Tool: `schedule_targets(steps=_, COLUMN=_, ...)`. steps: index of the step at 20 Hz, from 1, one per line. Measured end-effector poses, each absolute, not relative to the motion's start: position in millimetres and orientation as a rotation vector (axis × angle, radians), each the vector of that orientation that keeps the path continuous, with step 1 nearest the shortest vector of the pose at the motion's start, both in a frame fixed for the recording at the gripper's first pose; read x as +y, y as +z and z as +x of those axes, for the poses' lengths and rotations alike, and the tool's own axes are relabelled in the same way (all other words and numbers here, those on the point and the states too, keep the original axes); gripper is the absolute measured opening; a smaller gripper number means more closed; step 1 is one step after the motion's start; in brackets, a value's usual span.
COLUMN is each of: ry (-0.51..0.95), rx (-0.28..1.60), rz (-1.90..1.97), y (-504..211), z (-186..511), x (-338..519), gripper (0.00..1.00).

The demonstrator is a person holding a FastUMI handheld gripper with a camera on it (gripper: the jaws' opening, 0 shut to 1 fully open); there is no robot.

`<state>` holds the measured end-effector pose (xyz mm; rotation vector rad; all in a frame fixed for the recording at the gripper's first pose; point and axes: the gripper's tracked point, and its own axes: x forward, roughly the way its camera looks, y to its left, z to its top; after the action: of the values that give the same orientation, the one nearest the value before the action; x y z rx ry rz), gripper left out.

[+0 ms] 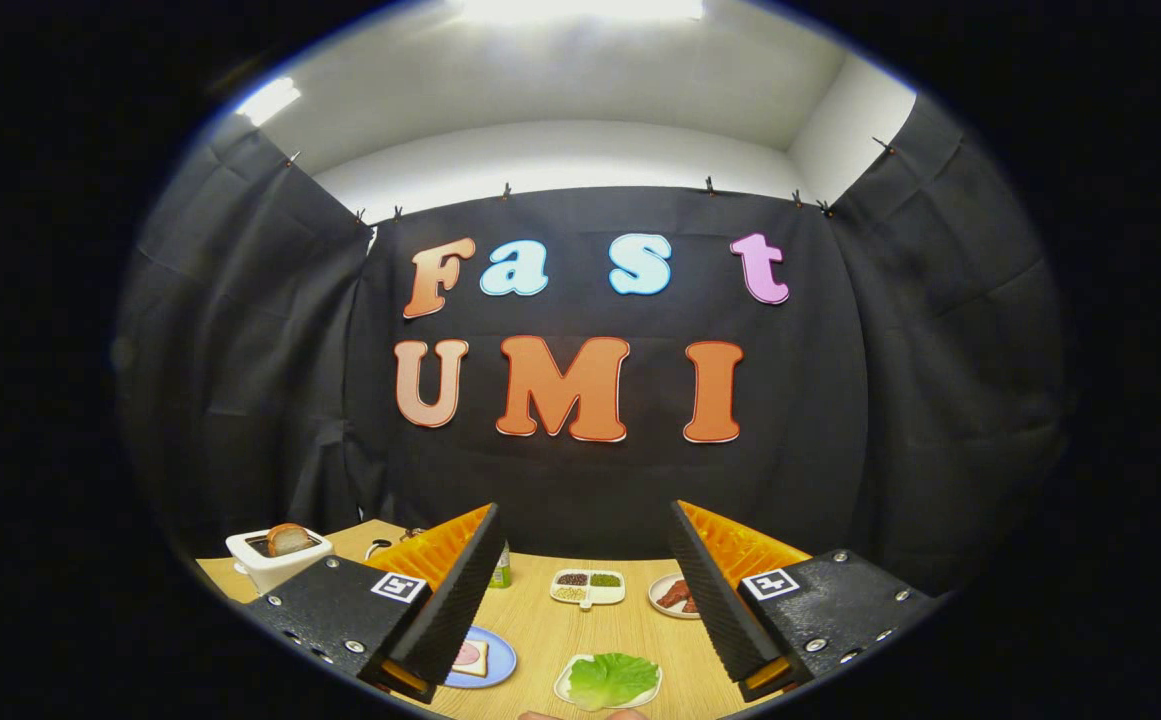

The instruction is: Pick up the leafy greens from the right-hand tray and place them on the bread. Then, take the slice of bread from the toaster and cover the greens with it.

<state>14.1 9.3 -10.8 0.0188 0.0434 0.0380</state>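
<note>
My gripper (583, 535) is open and held high above the wooden table (560, 628), with nothing between its fingers. The leafy greens (612, 678) lie on a white tray (562, 688) below and between the fingers. A blue plate (502, 656) with a slice of bread topped with ham (471, 657) sits beside the left finger (455, 600), partly hidden by it. A white toaster (275, 558) stands beyond the left finger at the far left, a browned slice of bread (288, 539) sticking up from its slot.
A white divided dish of grains (588, 587) sits mid-table beyond the greens. A small plate with red meat pieces (675, 596) lies beside the right finger. A green bottle (502, 570) peeks out behind the left finger. Black cloth walls close the booth.
</note>
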Motion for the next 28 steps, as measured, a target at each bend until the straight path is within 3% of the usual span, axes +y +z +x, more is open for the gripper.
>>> schedule_targets(steps=7, ry=0.042, rx=0.109, rz=0.024, y=-24, z=27, x=4, gripper=0.99)
schedule_targets(steps=16, ry=0.083, rx=0.340, rz=0.026, y=-62, z=42, x=14, gripper=0.99)
schedule_targets(steps=28, ry=0.098, rx=0.838, rz=0.024, y=-199, z=38, x=29, gripper=0.98)
